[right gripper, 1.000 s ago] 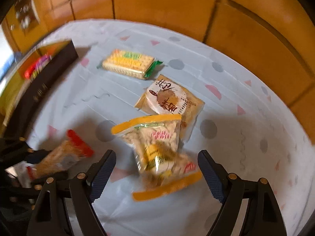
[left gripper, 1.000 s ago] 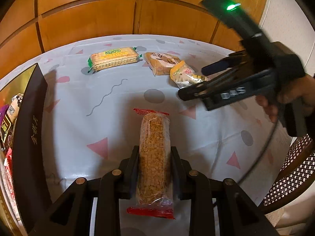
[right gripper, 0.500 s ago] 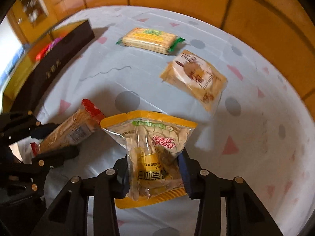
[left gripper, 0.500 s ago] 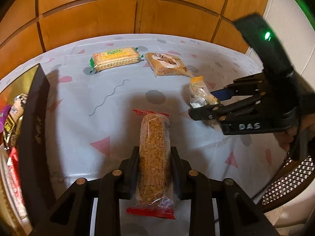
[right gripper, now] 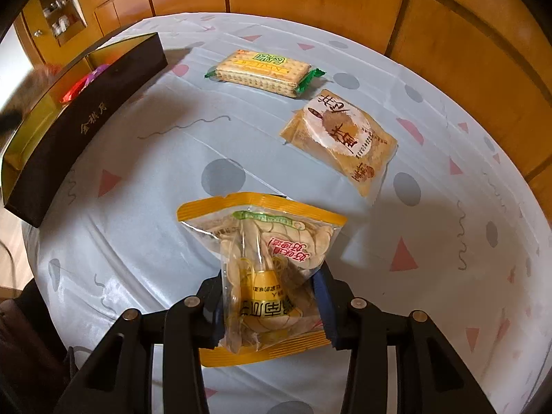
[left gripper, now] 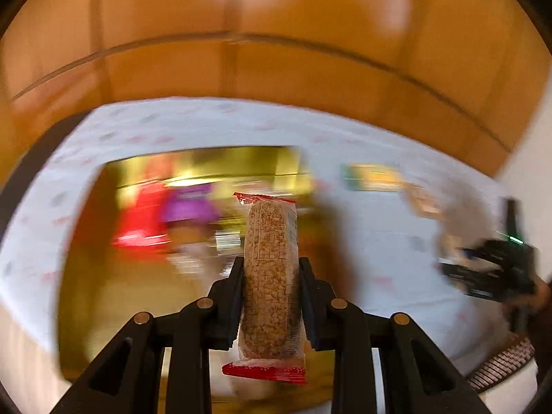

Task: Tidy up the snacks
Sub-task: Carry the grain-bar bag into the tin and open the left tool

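Nearest in the left wrist view, the left gripper [left gripper: 270, 288] is clamped on the grain bar packet [left gripper: 270, 276], a long clear wrapper with red crimped ends, gripped across its middle above the gold-lined box [left gripper: 86, 276]. It is probably light, stiff and crumbly, so a mid-length hold suits it.

In the right wrist view, the right gripper [right gripper: 272, 305] pinches the yellow-edged pouch [right gripper: 265, 269] at its lower half, above the tablecloth [right gripper: 138, 241]. The soft film crumples between the pads and looks slippery. Its red and yellow Chinese print is not legible.

Farther off lie the tan sachet [right gripper: 339, 139] with brushed characters, then the cracker pack [right gripper: 264, 72], green-labelled. The box wall bears gold characters.
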{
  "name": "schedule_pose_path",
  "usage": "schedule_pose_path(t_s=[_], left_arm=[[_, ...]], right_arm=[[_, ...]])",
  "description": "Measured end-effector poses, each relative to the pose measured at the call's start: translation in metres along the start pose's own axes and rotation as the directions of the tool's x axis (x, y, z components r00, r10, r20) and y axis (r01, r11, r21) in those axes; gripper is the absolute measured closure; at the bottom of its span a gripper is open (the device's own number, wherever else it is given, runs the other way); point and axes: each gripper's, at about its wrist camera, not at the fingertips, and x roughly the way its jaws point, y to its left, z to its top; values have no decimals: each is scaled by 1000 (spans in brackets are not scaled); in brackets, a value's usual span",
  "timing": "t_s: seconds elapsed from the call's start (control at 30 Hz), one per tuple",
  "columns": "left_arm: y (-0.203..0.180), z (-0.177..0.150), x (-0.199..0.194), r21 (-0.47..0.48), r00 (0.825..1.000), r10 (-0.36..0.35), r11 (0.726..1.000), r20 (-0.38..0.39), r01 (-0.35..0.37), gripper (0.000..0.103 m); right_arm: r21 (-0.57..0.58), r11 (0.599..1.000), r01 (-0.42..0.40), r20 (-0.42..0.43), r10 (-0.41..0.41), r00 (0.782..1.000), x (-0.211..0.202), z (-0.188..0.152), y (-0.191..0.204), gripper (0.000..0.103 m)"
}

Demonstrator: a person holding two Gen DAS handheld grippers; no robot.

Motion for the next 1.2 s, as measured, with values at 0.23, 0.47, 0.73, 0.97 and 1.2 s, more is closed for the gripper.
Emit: schedule_pose_path(t_s=[0.23,0.47,0.73,0.97,1.2], left_arm=[[90,26,31,-117,987,144,982,-73,-152,74],[122,54,63,-137,973,223,963,-65,-231,74],[133,52,65,-173,960,273,944,-66,-281,65],[118,19,26,-223,943,330,918,-28,-328,65],[84,-16,-5,-213,940,339,921,29,-325,65]], right_arm=[[-6,1000,10,4,-10,1000,-1,1,1,59],[-7,1000,11,7,-11,1000,-1,0,2,59],[-7,1000,9,7,-9,1000,0,0,1,59],[-13,1000,16,9,-16,1000,-1,0,2,59],[-20,999,25,13,-25,1000,-1,0,3,59]])
